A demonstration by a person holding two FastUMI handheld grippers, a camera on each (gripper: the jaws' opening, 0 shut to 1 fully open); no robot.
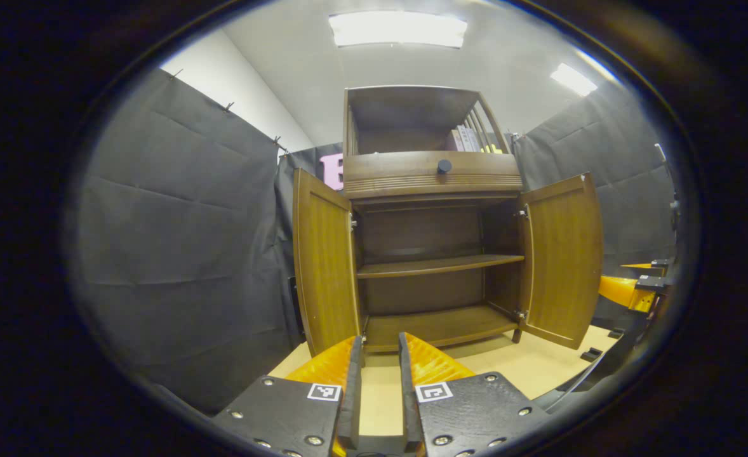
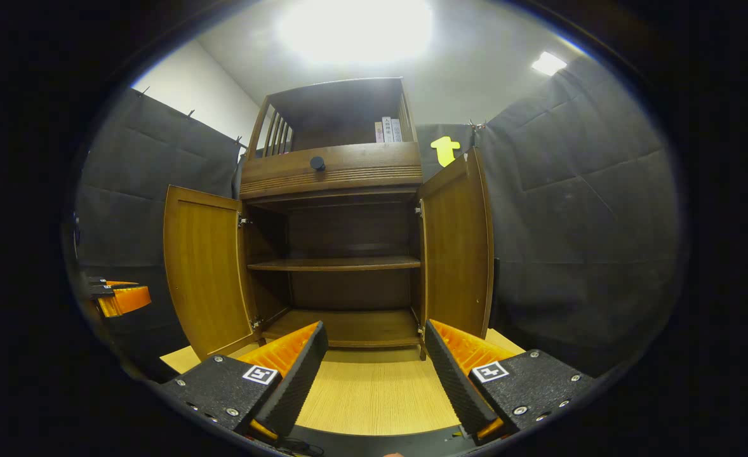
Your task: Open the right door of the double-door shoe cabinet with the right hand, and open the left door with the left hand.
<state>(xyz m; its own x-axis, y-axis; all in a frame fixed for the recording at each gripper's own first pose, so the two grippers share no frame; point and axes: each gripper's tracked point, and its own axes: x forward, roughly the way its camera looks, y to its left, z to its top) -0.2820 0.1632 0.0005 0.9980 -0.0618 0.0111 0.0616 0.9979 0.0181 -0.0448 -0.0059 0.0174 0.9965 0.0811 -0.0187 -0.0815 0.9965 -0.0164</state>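
Left claw [image 1: 380,381] at 6 o'clock of the left gripper view, fingers nearly together with a narrow slot between, pinching nothing. Right claw [image 2: 374,365] at 6 o'clock of the right gripper view, fingers spread wide, empty as well. Both hang over the pale wood-grain tabletop [image 2: 374,393], well short of the furniture. The other claw pokes in at 3 o'clock of the left gripper view and at 9 o'clock of the right gripper view. Beyond, at centre, the dark-brown wooden double-door shoe cabinet [image 1: 434,174] stands on the tabletop. Its flat brown left door [image 1: 323,266] and matching right door [image 1: 561,257] are both swung out on their side hinges, baring two empty shelves, so the task looks done. Judgement: the panels are stiff, smooth board, light on the hinge and likely to swing freely; no handle can be made out, so the free vertical edge, farthest from the hinges, is the place to pinch. Above sit a drawer front with a round dark knob [image 1: 444,166] and an open railed shelf holding a few books [image 2: 388,130].
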